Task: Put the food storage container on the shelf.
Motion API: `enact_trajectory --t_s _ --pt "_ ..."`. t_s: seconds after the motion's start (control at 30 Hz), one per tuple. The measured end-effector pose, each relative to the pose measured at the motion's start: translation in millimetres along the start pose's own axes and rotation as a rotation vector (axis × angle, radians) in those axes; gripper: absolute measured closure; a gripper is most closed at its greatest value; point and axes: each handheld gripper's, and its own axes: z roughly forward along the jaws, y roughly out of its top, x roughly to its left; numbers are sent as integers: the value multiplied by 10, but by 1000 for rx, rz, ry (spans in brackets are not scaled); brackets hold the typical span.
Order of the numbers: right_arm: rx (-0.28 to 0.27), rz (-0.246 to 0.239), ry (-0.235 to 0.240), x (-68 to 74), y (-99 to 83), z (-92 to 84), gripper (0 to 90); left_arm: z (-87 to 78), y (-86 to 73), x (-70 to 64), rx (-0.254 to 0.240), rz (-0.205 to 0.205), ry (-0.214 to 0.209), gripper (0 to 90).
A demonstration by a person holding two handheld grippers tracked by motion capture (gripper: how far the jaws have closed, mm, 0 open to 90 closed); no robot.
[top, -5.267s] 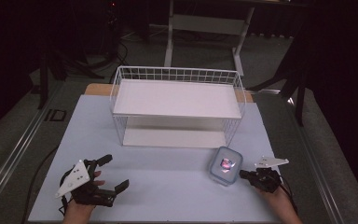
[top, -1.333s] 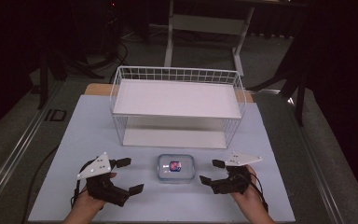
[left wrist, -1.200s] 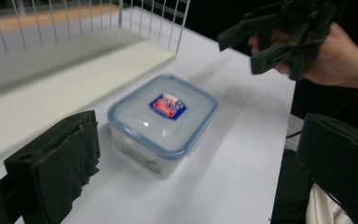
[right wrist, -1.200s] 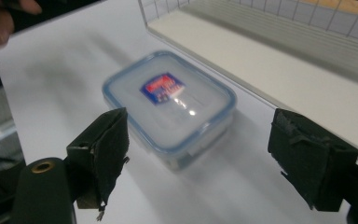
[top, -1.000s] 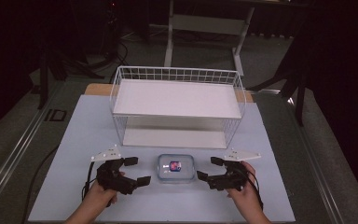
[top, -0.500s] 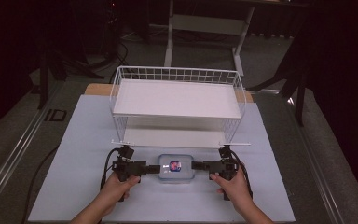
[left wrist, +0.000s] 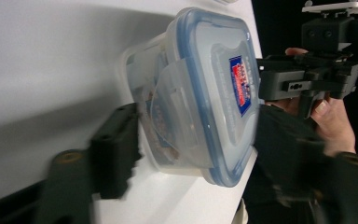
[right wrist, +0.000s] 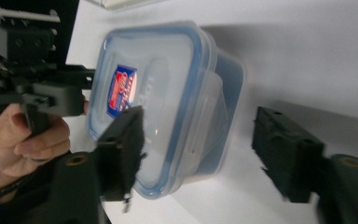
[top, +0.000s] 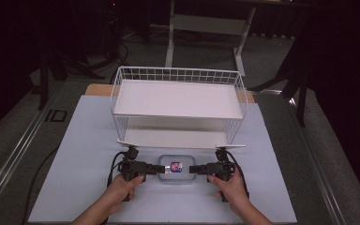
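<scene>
A clear plastic container (top: 176, 168) with a blue-rimmed lid and a red-and-blue label lies on the mat just in front of the rack. My left gripper (top: 157, 168) is rolled on its side at the container's left end. Its jaws have just been closing, and in the left gripper view (left wrist: 196, 149) one presses the wall near the base and the other the lid. My right gripper (top: 194, 168) faces it at the right end. Its jaws have also been closing around the container (right wrist: 168, 107): one lies over the lid, the other stands apart on the mat.
A white wire rack (top: 178, 75) with two shelves stands behind the container, its lower shelf edge close to both grippers. The pale blue mat (top: 75, 154) covers the table, with metal rails along the sides. Dark floor and a stand's legs lie beyond.
Both grippers have come inward and down from the container's sides to its two ends. The left jaws have closed onto it and the right jaws have narrowed. The container has not moved.
</scene>
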Motion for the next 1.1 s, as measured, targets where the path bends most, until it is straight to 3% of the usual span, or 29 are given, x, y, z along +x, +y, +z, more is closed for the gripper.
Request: enact_trajectory --t_s 0.13,0.2,0.4,0.73,1.1 --pt "5 5 26 30 -4 6 463 24 -14 25 6 -19 -8 483" --pt "4 8 10 58 -10 11 460 22 -24 33 3 -23 -15 490" --pt "14 25 6 110 -38 12 468 -5 -32 -49 18 5 18 531" --pt "-3 23 -5 152 -75 -14 468 -18 -88 -154 26 -2 42 550" --pt "-56 3 -10 227 76 -137 469 -62 123 -282 -20 3 37 555"
